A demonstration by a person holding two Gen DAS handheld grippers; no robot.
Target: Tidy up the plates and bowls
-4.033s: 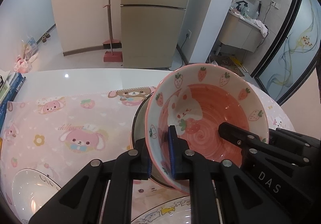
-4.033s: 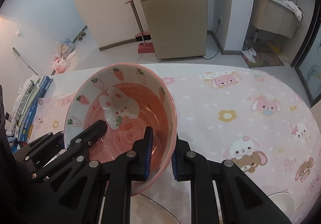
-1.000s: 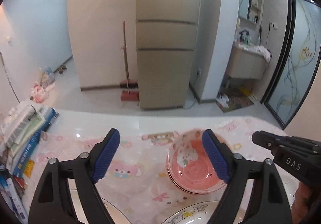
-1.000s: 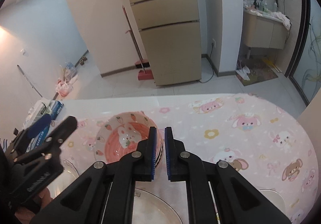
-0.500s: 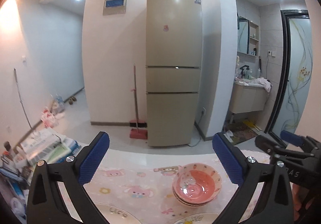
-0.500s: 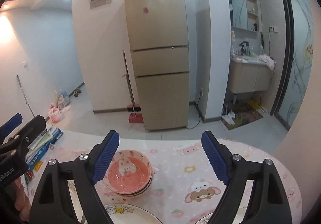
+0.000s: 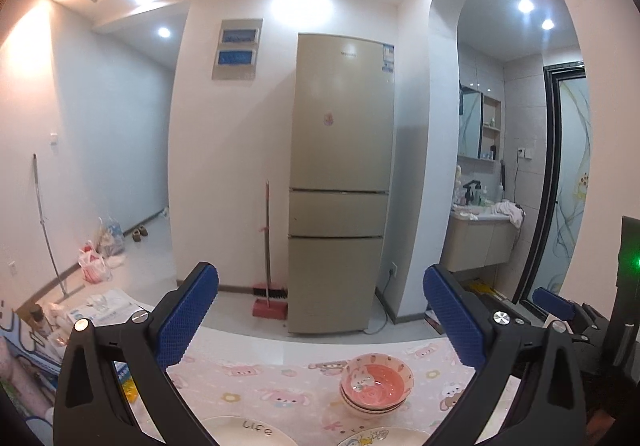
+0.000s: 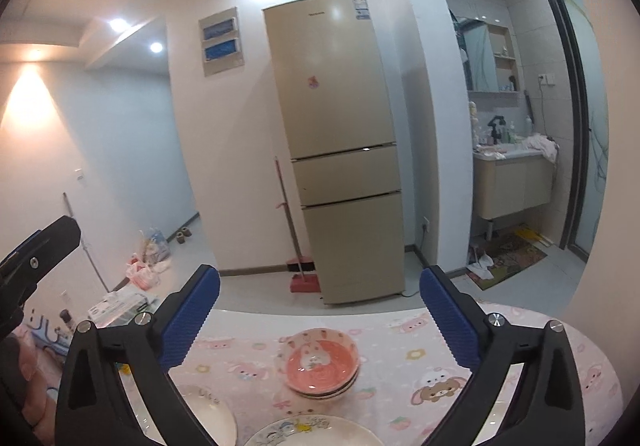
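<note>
Bowls stacked, both tongs released above the table.
"Life" reads on the near white plate (image 7: 244, 431); the pink bowl stack (image 7: 376, 382) sits farther right on the cartoon tablecloth (image 8: 400, 374). Left gripper (image 7: 320, 322) gapes empty; right gripper (image 8: 320, 316) is opening, empty. Beige fridge (image 7: 340, 182) and broom (image 7: 267, 246) stand beyond.

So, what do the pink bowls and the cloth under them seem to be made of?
The pink bowls look like glazed ceramic: a smooth, slightly shiny inside with a printed rabbit and strawberries. The cloth looks like thin plastic or coated fabric: flat, printed with cartoon animals; the exact material is unclear.
</note>
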